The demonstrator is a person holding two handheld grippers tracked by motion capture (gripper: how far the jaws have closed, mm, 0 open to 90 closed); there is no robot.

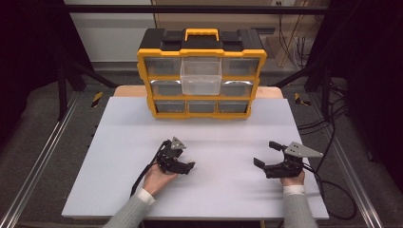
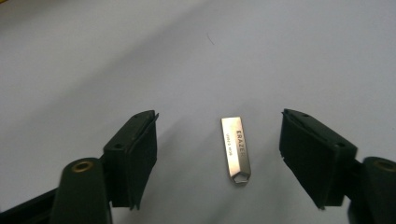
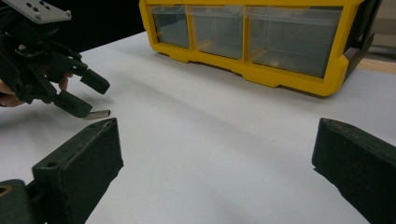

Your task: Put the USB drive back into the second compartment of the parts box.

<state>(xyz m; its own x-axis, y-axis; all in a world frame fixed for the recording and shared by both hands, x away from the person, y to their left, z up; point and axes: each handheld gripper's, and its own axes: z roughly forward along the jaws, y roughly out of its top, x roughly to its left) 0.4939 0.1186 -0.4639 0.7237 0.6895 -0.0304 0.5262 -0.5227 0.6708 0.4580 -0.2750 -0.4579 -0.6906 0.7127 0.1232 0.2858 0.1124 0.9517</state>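
Object: small flat silver metal USB stick [image 2: 236, 150] with engraved lettering and a hexagonal loop at its near end; lies flat on the pale grey counter [image 1: 214, 156], between the jaws of the left tongs [image 2: 219, 156], touching neither.
Left tongs: jaws wide apart, holding nothing, tilted down over the stick; stick sits slightly nearer the right-hand jaw in the left gripper view.
Right tongs [image 1: 267, 154]: jaws wide, empty, low over the counter, well apart from the stick.
Storage: yellow and black plastic drawer organiser [image 1: 201, 71] at the far edge; clear top-middle drawer [image 1: 201, 76] pulled out.
Step in hand (judged): grasp of the stick, likely for the open drawer.
Method: centre the jaws on the stick's long sides, lower tips to the counter, close slowly.
Risk: thin, smooth metal may slide or tip out; pinch mid-length, not on the loop.
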